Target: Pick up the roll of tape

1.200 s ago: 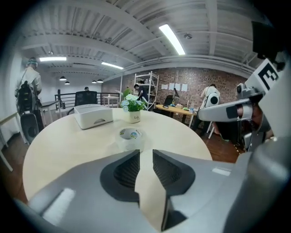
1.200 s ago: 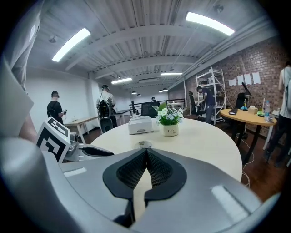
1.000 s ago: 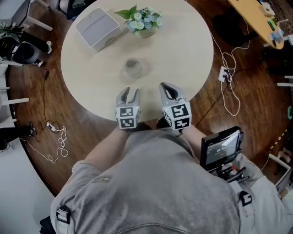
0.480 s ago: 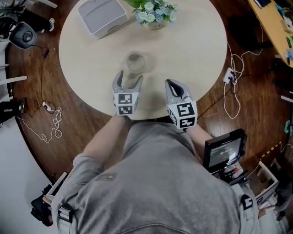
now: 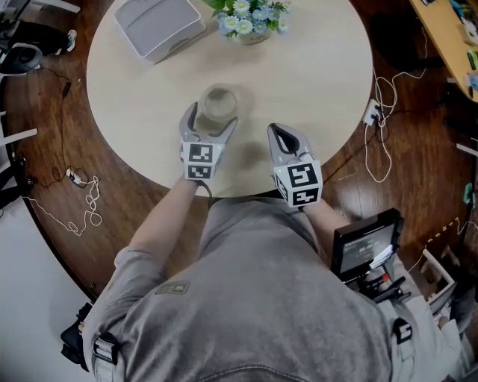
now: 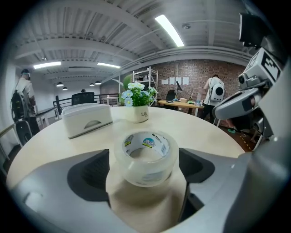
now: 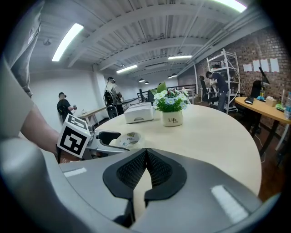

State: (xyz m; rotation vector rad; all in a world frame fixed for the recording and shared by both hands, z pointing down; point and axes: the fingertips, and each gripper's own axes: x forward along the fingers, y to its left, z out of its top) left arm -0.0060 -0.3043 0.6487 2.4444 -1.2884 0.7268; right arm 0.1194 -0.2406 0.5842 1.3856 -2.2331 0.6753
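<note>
A roll of clear tape point(image 5: 219, 104) lies flat on the round pale table point(image 5: 314, 74), near its front. My left gripper point(image 5: 213, 118) has its jaws on either side of the roll. The jaws are opening, and in the left gripper view the tape point(image 6: 145, 157) sits between the dark pads point(image 6: 88, 175) with a gap on each side. My right gripper point(image 5: 278, 134) hovers to the right of the roll, apart from it, shut with nothing in it. In the right gripper view its pads meet point(image 7: 145, 154), and the tape point(image 7: 128, 139) and the left gripper point(image 7: 97, 139) show at the left.
A grey lidded box point(image 5: 157, 26) and a small pot of flowers point(image 5: 250, 19) stand at the table's far side. Cables and a power strip point(image 5: 368, 116) lie on the wooden floor to the right. A screen device point(image 5: 366, 242) hangs at the person's right hip.
The left gripper has moved forward to the tape and its jaws have spread around the roll. The right gripper has edged forward and stays shut.
</note>
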